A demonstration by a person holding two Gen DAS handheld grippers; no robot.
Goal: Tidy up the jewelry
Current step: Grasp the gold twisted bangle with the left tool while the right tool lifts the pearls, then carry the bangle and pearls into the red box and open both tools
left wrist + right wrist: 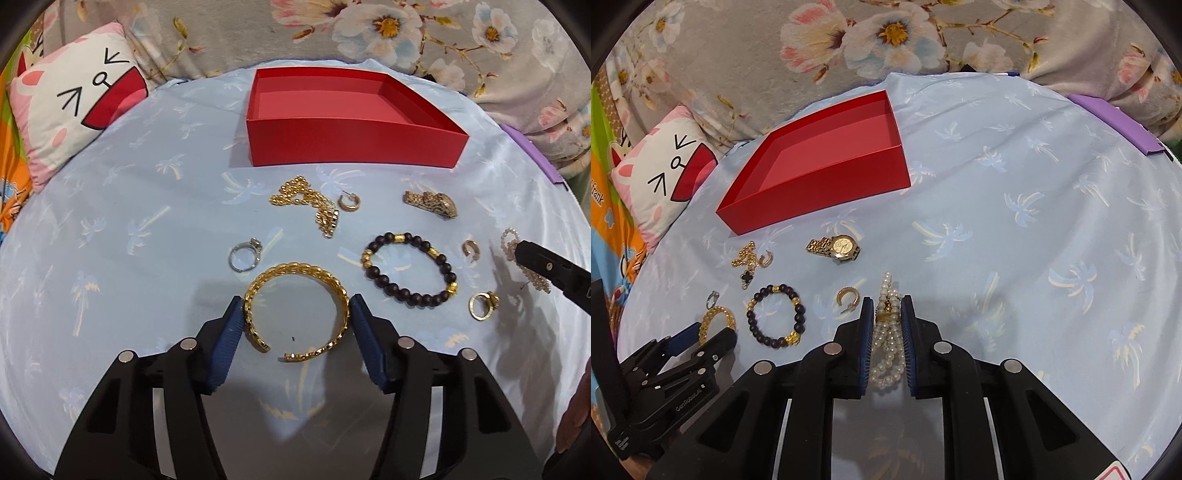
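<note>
2 wrist views angled down, close over bedspread (pixel 129 206), sharing red box (pixel 351 144)

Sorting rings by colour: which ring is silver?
The silver ring left of the gold bangle; the gold ring lies far right.

Jewelry (pixel 410 269), red box (pixel 351 142) on blue cloth (pixel 129 229)

A pale blue palm-print cloth (pixel 110 229) lies before a floral blanket (pixel 369 33).
</note>
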